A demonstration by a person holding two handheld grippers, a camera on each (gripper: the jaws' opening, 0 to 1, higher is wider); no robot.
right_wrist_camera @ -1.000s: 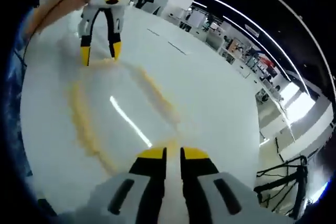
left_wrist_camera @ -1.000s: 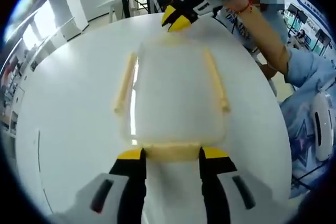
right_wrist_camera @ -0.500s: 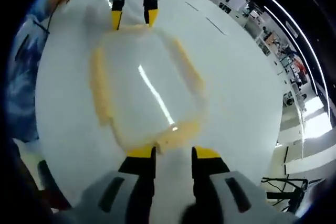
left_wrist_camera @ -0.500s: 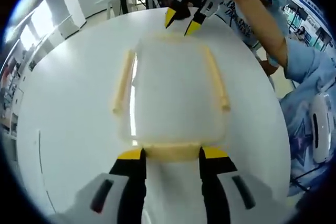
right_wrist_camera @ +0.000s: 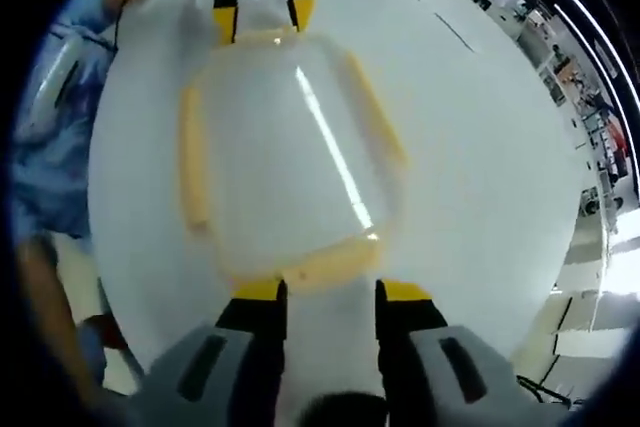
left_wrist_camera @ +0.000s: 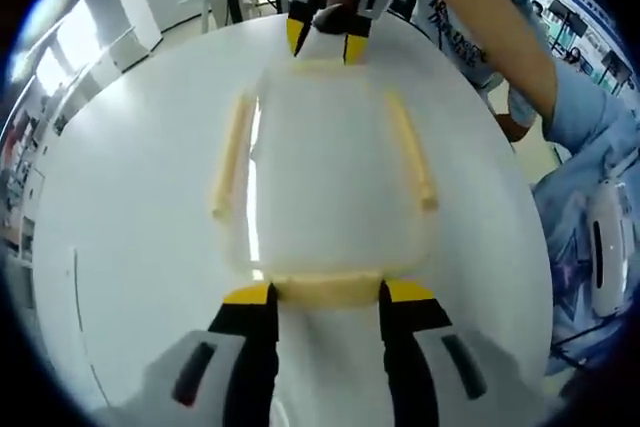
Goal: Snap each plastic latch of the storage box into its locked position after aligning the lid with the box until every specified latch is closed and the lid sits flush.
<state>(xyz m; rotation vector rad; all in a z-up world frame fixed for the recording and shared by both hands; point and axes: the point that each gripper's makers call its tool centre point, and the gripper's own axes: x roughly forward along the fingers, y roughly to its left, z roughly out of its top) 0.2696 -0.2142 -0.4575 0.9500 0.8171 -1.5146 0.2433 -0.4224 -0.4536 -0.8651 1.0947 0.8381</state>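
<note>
My left gripper [left_wrist_camera: 327, 293] has its jaws spread apart, flanking the near latch [left_wrist_camera: 327, 289] of the box [left_wrist_camera: 335, 182]. My right gripper [right_wrist_camera: 323, 290] is likewise parted around the opposite latch [right_wrist_camera: 318, 268]. The box sits mid-worktop [left_wrist_camera: 130, 197], lid [right_wrist_camera: 280, 147] on, side latches [left_wrist_camera: 230, 157] along both long edges.

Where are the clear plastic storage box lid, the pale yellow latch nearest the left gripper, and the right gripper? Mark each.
Clear plastic storage box lid [left_wrist_camera: 330, 172], left gripper view, lid centre.
Pale yellow latch [left_wrist_camera: 326, 290], left gripper view, middle of bar.
Right gripper [left_wrist_camera: 322, 42], left gripper view, between yellow tips.
</note>
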